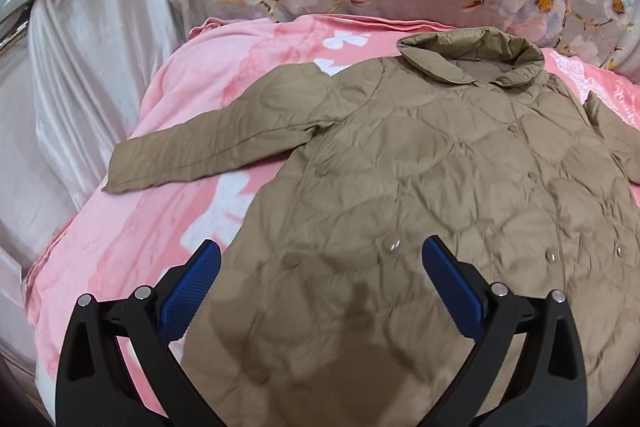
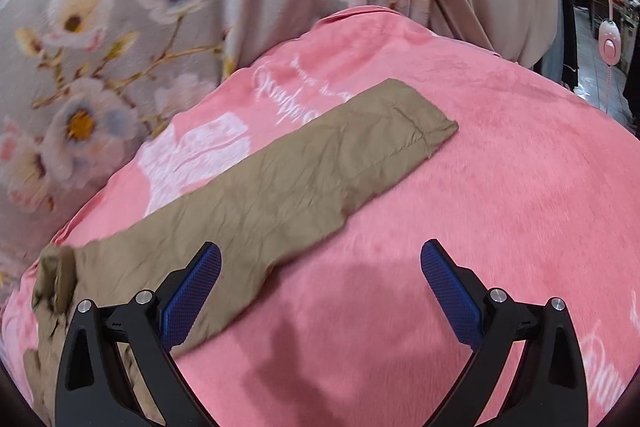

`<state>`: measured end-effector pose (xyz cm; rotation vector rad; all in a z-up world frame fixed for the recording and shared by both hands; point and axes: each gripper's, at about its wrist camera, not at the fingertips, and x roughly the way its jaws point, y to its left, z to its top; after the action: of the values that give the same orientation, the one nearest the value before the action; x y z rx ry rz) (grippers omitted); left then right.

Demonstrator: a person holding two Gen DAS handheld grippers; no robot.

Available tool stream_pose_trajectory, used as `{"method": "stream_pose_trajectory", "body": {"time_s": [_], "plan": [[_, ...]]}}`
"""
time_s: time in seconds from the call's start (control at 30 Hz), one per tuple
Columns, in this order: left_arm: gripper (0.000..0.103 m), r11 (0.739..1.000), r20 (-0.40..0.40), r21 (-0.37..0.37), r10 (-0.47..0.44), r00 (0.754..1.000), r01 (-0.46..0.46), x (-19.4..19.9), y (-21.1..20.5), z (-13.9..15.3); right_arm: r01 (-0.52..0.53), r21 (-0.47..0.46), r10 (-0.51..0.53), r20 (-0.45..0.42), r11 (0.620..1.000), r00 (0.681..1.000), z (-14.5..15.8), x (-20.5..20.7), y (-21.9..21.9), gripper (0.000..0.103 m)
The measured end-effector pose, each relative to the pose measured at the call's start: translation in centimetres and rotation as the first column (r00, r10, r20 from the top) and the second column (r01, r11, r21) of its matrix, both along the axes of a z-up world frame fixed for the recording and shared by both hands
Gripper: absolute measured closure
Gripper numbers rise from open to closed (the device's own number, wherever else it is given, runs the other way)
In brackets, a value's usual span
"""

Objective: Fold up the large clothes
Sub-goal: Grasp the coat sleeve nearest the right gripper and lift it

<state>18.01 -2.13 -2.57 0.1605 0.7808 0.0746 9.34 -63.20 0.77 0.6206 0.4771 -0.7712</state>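
Quilted matt coat; fleecy pink blanket.
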Motion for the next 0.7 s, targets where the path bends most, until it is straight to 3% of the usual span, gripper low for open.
{"method": "stream_pose_trajectory", "body": {"time_s": [0.27, 0.3, 0.33, 0.43, 0.53, 0.63, 0.7], "plan": [[0.005, 0.999, 0.000, -0.042, -0.021, 1.000, 0.021, 2.9, -2.3, -0.4, 0.087, 0.123, -0.094, 0.054, 0.989, 0.994, -2.3, 1.1, -5.4, 0.005], [0.005, 0.999, 0.001, -0.043, -0.022, 1.000, 0.022, 3.0, -2.4, -0.5, 0.095, 0.131, -0.103, 0.058, 0.987, 0.993, -2.4, 1.1, -5.7, 0.009], [0.005, 0.999, 0.000, -0.044, -0.022, 1.000, 0.022, 3.2, -2.5, -0.5, 0.101, 0.140, -0.111, 0.065, 0.985, 0.992, -2.6, 1.2, -6.1, 0.013], [0.005, 0.999, -0.004, -0.050, -0.016, 1.000, 0.016, 3.6, -2.5, -0.7, 0.104, 0.206, -0.125, 0.091, 0.973, 0.988, -3.4, 1.5, -7.4, 0.056], [0.005, 0.999, -0.006, -0.051, -0.007, 1.000, 0.007, 4.0, -2.3, -0.9, 0.117, 0.259, -0.156, 0.136, 0.959, 0.978, -3.8, 1.3, -8.1, 0.076], [0.005, 0.999, -0.009, -0.048, 0.006, 1.000, -0.006, 4.3, -1.9, -1.0, 0.114, 0.196, -0.144, 0.148, 0.974, 0.978, -2.1, 1.7, -7.3, 0.096], [0.005, 0.999, -0.011, -0.048, 0.015, 1.000, -0.016, 4.4, -1.7, -1.0, 0.083, 0.127, -0.105, 0.176, 0.988, 0.979, -0.1, 2.1, -6.1, 0.098]]}}
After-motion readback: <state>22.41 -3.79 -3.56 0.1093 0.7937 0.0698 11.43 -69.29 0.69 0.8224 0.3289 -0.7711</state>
